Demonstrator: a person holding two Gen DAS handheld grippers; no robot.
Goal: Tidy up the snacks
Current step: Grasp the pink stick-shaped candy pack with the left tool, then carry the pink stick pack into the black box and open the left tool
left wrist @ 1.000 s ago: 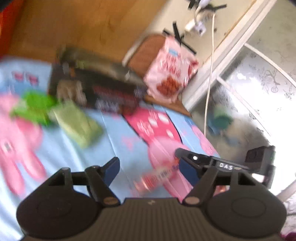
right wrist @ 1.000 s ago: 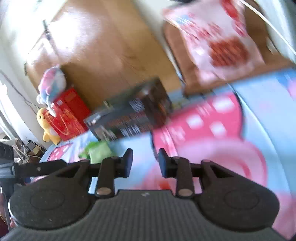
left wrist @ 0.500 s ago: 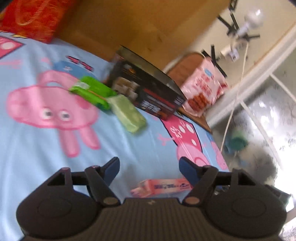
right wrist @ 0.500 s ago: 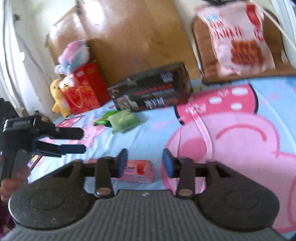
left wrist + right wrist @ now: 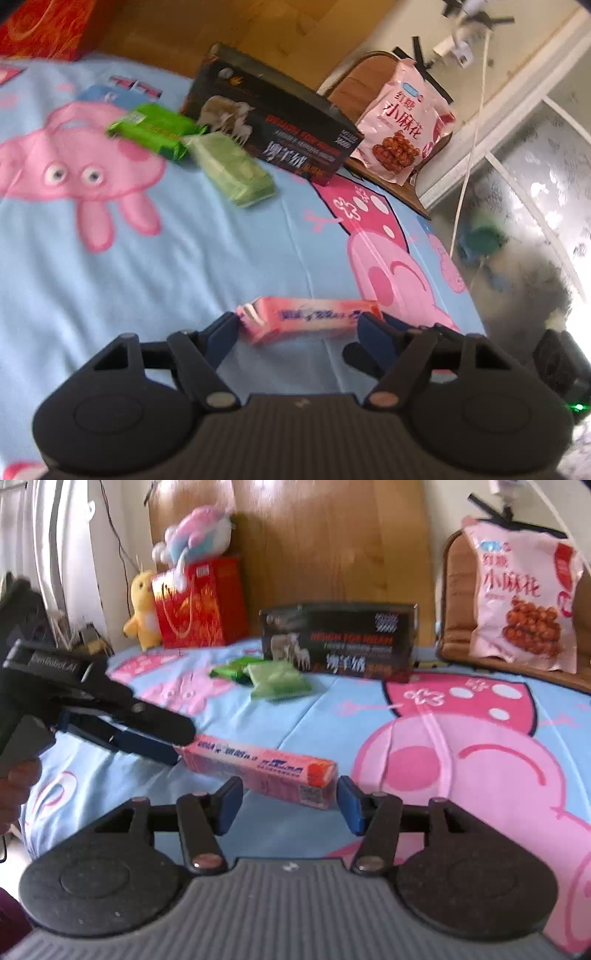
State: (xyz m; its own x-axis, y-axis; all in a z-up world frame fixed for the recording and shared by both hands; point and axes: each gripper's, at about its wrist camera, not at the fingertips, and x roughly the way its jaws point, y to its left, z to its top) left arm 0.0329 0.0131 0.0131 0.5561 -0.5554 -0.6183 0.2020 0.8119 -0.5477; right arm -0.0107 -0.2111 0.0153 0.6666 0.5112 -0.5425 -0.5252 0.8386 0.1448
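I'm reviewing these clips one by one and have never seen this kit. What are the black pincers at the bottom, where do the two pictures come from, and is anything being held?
There is no robot here: a person holds a two-finger gripper in each hand, and each carries a camera looking forward along its fingers. One picture is from the left gripper, the other from the right gripper. In the right view the left gripper shows from the side, with part of a hand. On the cartoon bedsheet lie a long pink snack box, two green packets and a dark box. A pink snack bag leans on a chair. Both grippers are open around opposite ends of the pink box; neither grips it yet.
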